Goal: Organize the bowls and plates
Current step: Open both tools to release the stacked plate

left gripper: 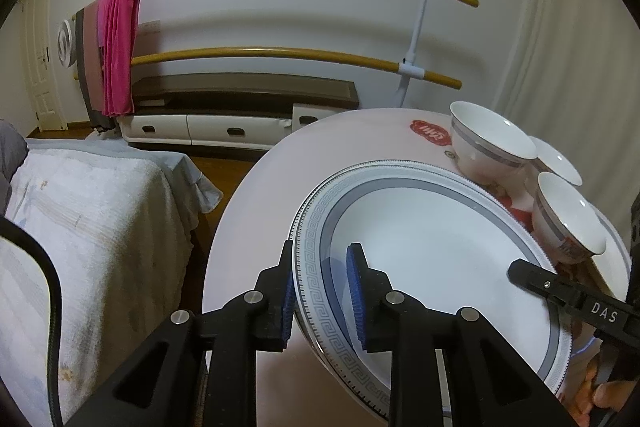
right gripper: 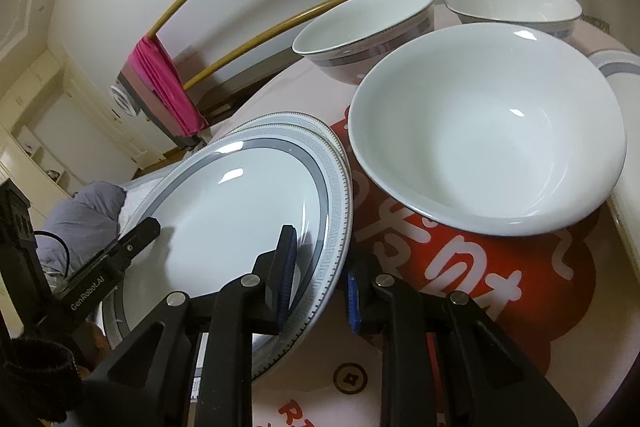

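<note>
Left wrist view. The left gripper [left gripper: 324,291] is seen from behind with its jaws set across the near-left rim of a patterned plate [left gripper: 432,259]. One blue pad lies under the rim and the other over the grey inner band, and both appear pressed to the china, so the jaws are read as clamped on the plate. The plate is held tilted, its far edge toward the two banded bowls [left gripper: 492,143] that stand at the back right of the white bench [left gripper: 248,211]. A finger of the right gripper [left gripper: 532,273] is shown reaching onto the opposite rim from the right.

Right wrist view. The right gripper [right gripper: 316,279] is shown with its jaws astride the right-hand rim of the same plate [right gripper: 240,211], one pad on the upper face and one below the edge; the jaws are taken as clamped on the rim. A second patterned plate [right gripper: 280,121] is visible directly beneath and behind the held one, its rim showing past the upper one. A large plain bowl [right gripper: 488,135] stands just to the right on the red printed mat [right gripper: 460,283], with the banded bowls behind it.

The governing relation: the plate spans between the two grippers, rim to rim, so neither hand is nearer. It is judged to be poised just above the lower plate, awaiting a level descent.
</note>
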`<action>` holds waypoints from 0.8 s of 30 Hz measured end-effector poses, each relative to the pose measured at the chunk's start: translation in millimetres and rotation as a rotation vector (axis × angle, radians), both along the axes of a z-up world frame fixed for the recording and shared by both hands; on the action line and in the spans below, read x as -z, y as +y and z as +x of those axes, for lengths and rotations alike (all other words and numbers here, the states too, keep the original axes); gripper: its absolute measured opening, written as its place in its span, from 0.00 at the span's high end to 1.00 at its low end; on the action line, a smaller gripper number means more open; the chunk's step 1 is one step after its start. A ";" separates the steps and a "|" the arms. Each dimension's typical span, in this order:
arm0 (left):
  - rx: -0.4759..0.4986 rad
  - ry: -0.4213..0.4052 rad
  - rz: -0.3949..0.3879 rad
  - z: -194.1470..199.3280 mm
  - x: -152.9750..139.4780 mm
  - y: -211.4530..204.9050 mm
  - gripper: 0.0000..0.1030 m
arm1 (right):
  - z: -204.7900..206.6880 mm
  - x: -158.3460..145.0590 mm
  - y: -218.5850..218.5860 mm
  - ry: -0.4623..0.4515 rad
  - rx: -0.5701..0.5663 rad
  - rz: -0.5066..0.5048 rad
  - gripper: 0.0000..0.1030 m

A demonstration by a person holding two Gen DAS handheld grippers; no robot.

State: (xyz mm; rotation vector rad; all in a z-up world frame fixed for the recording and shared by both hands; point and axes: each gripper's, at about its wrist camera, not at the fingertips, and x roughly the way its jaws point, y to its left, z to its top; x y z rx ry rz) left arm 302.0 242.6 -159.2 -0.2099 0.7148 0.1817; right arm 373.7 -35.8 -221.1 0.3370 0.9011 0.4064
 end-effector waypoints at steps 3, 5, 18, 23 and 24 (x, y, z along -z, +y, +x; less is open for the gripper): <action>-0.010 0.006 0.021 0.1 -2.1 0.5 0.77 | 0.2 0.4 -0.7 0.001 0.001 0.000 0.80; -0.007 -0.005 0.050 0.1 -4.9 -2.5 0.73 | -0.5 0.0 -1.0 -0.001 -0.003 0.003 0.79; -0.019 -0.005 0.049 -3.2 -7.1 -4.7 0.56 | 3.5 -3.3 -2.8 0.004 -0.009 -0.006 0.78; -0.024 -0.020 0.057 -12.1 -16.3 -15.5 0.49 | -3.3 -10.9 2.0 -0.015 -0.011 -0.049 0.75; -0.020 -0.023 0.056 -14.3 -18.0 -18.6 0.48 | -6.7 -13.3 2.3 -0.024 -0.009 -0.062 0.74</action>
